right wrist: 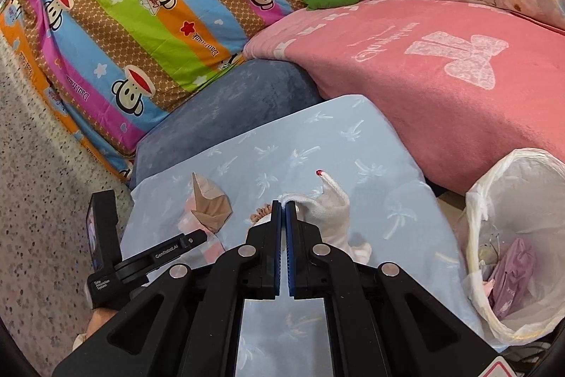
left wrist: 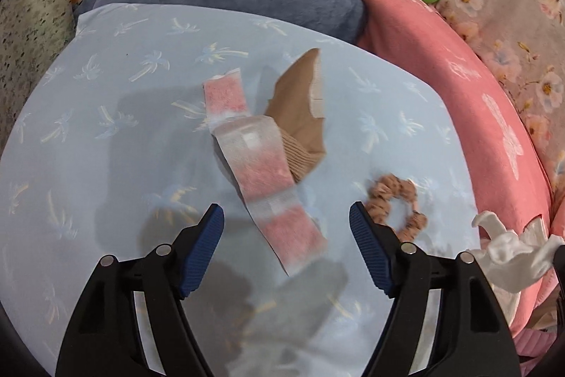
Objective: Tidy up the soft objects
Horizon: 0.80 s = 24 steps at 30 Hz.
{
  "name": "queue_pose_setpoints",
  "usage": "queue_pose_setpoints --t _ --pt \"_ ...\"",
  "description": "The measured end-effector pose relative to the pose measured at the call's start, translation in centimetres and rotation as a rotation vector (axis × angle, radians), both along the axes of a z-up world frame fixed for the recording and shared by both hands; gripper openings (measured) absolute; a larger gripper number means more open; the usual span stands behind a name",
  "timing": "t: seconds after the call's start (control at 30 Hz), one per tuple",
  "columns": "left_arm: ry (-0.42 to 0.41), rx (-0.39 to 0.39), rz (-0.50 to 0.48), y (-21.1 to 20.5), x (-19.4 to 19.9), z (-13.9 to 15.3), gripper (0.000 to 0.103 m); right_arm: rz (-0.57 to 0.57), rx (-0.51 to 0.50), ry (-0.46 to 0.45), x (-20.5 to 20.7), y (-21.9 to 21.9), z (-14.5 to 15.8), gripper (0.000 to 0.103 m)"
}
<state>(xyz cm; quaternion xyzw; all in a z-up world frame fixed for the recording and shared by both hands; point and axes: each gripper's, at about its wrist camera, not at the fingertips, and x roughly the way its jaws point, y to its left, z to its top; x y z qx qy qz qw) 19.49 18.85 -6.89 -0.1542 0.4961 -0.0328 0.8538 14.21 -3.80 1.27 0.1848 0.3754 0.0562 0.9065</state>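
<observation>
Overhead, the left hand-held gripper point(left wrist: 286, 221) gapes above the pink sock point(left wrist: 268, 172); the right hand-held gripper point(right wrist: 283, 205) pinches white cloth point(right wrist: 332, 211).

Bare blue cushion point(left wrist: 88, 136) lay open left of the pink sock point(left wrist: 263, 165). The scrunchie point(left wrist: 395, 207), pink blanket point(left wrist: 423, 66) and lined bin point(right wrist: 512, 235) crowded the right.

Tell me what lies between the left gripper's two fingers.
In the left wrist view, the lower end of the pink and white sock lies between the open left gripper's fingers, on the light blue cushion.
</observation>
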Motion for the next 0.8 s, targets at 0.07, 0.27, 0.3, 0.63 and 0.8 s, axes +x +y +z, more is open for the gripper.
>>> queue_pose_setpoints --t 0.07,0.27,0.3,0.63,0.8 --pt "0.009 0.002 0.005 0.0 0.6 -0.6 0.070 0.012 -0.005 0.007 0.8 0.9 -0.3 0.002" --pt "0.051 -0.017 0.006 0.3 1.2 -1.7 0.044 0.034 -0.015 0.020 2.2 2.6 -1.0 0.002" --pt "0.057 -0.028 0.009 0.5 1.1 -1.8 0.032 0.036 -0.015 0.022 2.3 2.7 -1.1 0.002" --pt "0.038 -0.060 -0.030 0.8 -1.1 -1.2 0.006 0.040 -0.008 0.021 1.1 2.6 -0.9 0.002" --pt "0.012 -0.079 -0.051 -0.1 -2.9 0.1 0.006 0.038 -0.001 0.010 0.0 2.2 -0.4 0.002"
